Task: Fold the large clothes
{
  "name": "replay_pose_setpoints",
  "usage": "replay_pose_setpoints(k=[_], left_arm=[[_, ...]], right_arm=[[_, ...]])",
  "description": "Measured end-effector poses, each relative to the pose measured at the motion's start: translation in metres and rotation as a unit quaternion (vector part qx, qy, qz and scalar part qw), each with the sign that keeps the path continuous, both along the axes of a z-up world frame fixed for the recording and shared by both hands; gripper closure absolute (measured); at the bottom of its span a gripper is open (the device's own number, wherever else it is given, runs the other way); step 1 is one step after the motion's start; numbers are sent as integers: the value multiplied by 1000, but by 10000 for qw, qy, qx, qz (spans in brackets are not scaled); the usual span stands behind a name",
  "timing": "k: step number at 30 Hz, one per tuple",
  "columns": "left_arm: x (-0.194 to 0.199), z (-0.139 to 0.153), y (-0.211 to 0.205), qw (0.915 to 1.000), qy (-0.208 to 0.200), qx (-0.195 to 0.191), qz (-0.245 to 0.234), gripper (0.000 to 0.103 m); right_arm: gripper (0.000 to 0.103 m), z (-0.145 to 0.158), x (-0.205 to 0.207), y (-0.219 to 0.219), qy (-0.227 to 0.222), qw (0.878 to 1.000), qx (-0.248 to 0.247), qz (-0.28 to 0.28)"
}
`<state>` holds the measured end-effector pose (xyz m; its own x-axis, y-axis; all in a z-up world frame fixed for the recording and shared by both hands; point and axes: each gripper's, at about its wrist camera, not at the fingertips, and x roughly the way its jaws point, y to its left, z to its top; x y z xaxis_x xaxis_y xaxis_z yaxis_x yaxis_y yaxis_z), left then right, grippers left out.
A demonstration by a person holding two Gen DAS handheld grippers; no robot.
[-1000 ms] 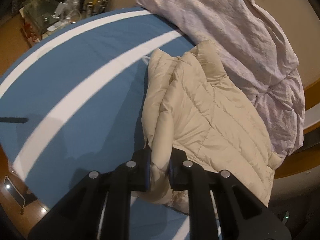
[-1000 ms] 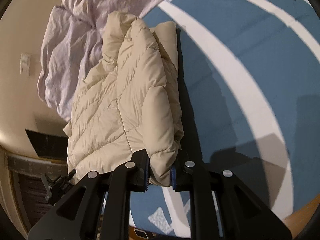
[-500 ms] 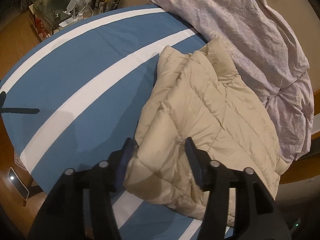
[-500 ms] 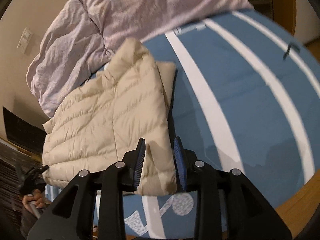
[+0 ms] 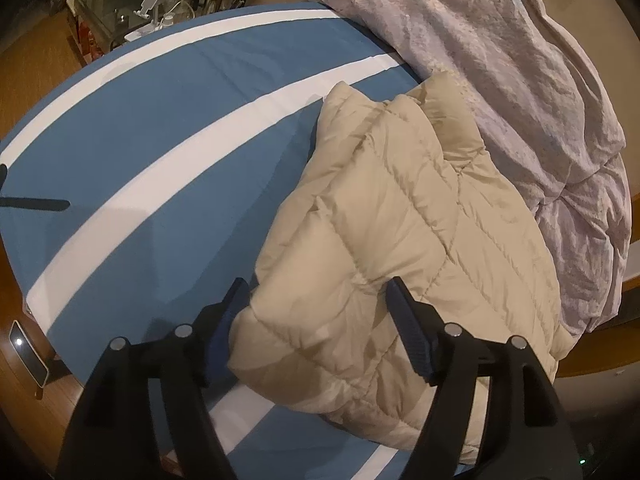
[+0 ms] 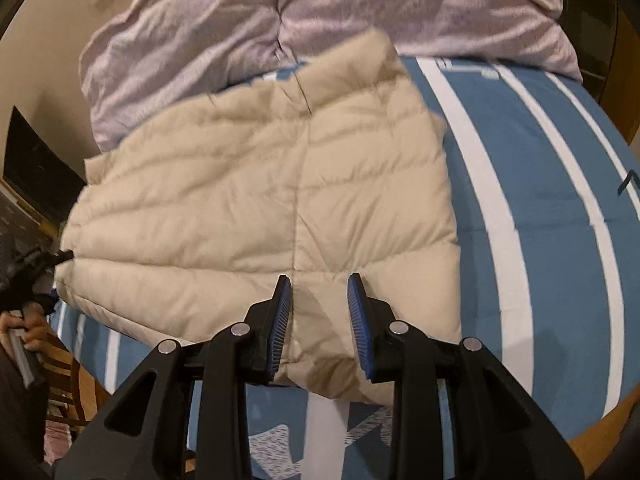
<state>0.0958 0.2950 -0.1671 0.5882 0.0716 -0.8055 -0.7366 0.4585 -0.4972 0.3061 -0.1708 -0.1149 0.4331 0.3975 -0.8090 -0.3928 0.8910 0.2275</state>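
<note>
A bed [image 5: 168, 128] dressed in a blue sheet with broad white stripes fills both wrist views, its far end heaped with a crumpled pale pink duvet [image 5: 500, 80]. Against that duvet, on the sheet, lies the cream quilted puffer jacket [image 5: 408, 240], folded into a thick, roughly rectangular pad with its collar end pointing toward the bedding and its near edge at the bed's side. In the right wrist view the jacket [image 6: 280, 200] looks flat and square-cornered, with a seam running down its middle.

The left gripper [image 5: 316, 324] stands over the jacket's near corner; its jaws have just been opening and now gape wide, the padded corner bulging between them while the blue pads [image 5: 408, 332] stand clear of the fabric on the right and just beside it on the left. The right gripper [image 6: 320, 312] hovers at the jacket's near edge, its jaws parted a smaller way, with the cream fabric seen between them but not pinched.

At the left rim of the right wrist view, a hand [image 6: 24, 324] grips the handle of the other black gripper. Beyond the bed, a cluttered side table [image 5: 120, 8] sits in the dim room, and a phone [image 5: 28, 352] glows on the wooden floor.
</note>
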Motion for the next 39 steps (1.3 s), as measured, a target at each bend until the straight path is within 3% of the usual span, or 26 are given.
replay_pose_setpoints(k=[7,15,17,19,22,25,33,39], left_arm=[[5,-5,-1,9999,23,-91,111,31],[10,-9,-1,9998,32,-81,205,28],[10,-10,-2,9997,-45,-136,199,38],[7,-9,-3,9995,-133,-187,233,55],[2,-4,-3,9991,-274,-209,241,73],[0,4,-5,9989,-380,-162,214,83],[6,53,-21,9953,-971,14,-22,89],[20,103,-47,9859,-1621,71,-409,90]], right_arm=[[72,-21,-1,5,108,9997,-215,93],[72,-25,3,4,233,9997,-79,65],[72,-26,3,3,257,9996,-37,59],[72,-26,3,2,275,9996,-6,62],[72,-26,4,-2,305,9995,39,76],[72,-26,4,-3,315,9995,53,88],[72,-26,2,-5,321,9994,84,112],[72,-27,3,-2,331,9993,85,144]])
